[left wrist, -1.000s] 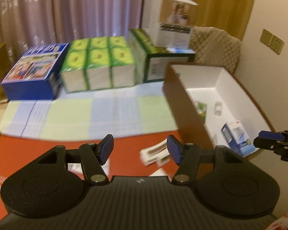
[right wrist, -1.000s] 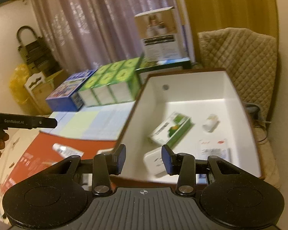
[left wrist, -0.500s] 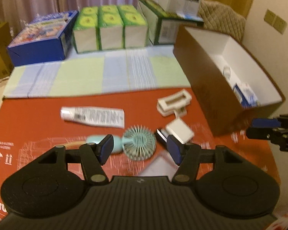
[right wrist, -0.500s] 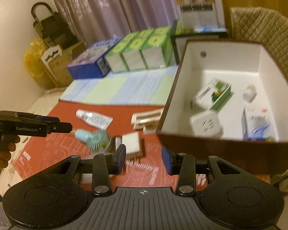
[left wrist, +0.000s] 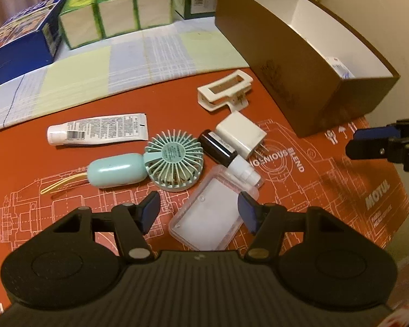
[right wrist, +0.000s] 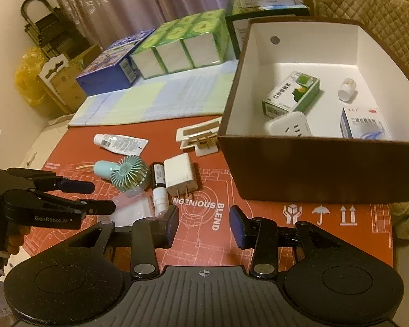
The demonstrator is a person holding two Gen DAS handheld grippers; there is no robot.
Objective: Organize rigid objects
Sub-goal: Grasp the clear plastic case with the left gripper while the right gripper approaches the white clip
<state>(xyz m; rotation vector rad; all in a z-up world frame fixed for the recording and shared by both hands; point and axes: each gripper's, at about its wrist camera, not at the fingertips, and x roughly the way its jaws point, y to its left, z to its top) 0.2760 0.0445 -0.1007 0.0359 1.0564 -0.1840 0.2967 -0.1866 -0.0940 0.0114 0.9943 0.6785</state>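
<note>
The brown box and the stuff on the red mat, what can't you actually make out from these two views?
- Brown box contents: left wrist view, its near wall hides all but a blue-and-white corner.
- White plug adapter: right wrist view, lower part hidden behind the box's front wall.
- Clear plastic case: right wrist view, partly covered by the left gripper.
- Tube label: both views, print too small.
- Right gripper: left wrist view, cut off at the edge.

both wrist views tilt down, near, sharing the red mat (left wrist: 327, 190).
</note>
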